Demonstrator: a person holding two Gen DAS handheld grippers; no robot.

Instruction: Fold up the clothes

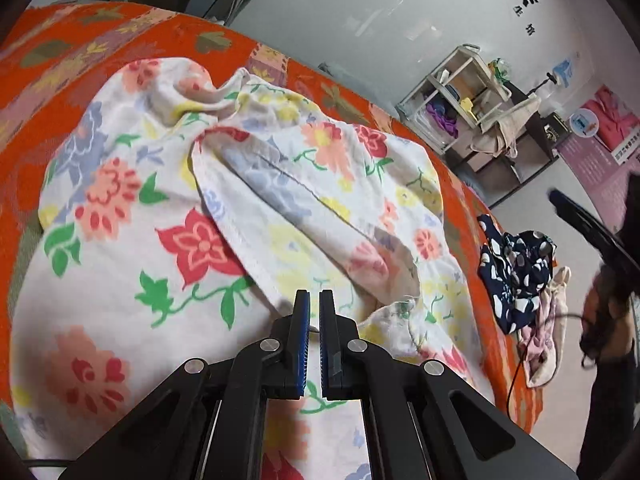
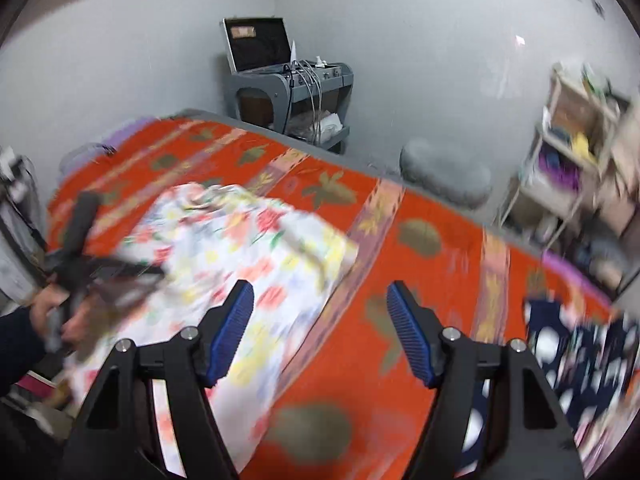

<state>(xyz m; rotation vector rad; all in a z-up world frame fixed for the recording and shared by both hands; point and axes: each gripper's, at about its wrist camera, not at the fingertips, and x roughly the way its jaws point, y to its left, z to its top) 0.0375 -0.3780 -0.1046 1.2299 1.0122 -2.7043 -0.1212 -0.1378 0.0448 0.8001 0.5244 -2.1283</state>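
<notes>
An orange bedspread (image 2: 436,216) with leaf patterns covered the bed in a grey-walled room; a grey cart (image 2: 296,92) and a white shelf (image 1: 452,96) stood beside it. The white floral garment (image 1: 132,200), soft and rumpled, lay on the spread. The left gripper (image 1: 314,304) was pressed together, empty, above it. The right gripper (image 2: 320,300) was spread, holding nothing. A navy dotted garment (image 1: 516,272) lay bunched near the edge.

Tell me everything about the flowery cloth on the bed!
The flowery cloth is white, soft-looking fabric printed with red, pink, blue and yellow flowers and green leaves. It lies rumpled on the orange bedspread, with one stitched-edged flap folded over its middle. The left gripper, shut, hovers over its near edge.
</notes>
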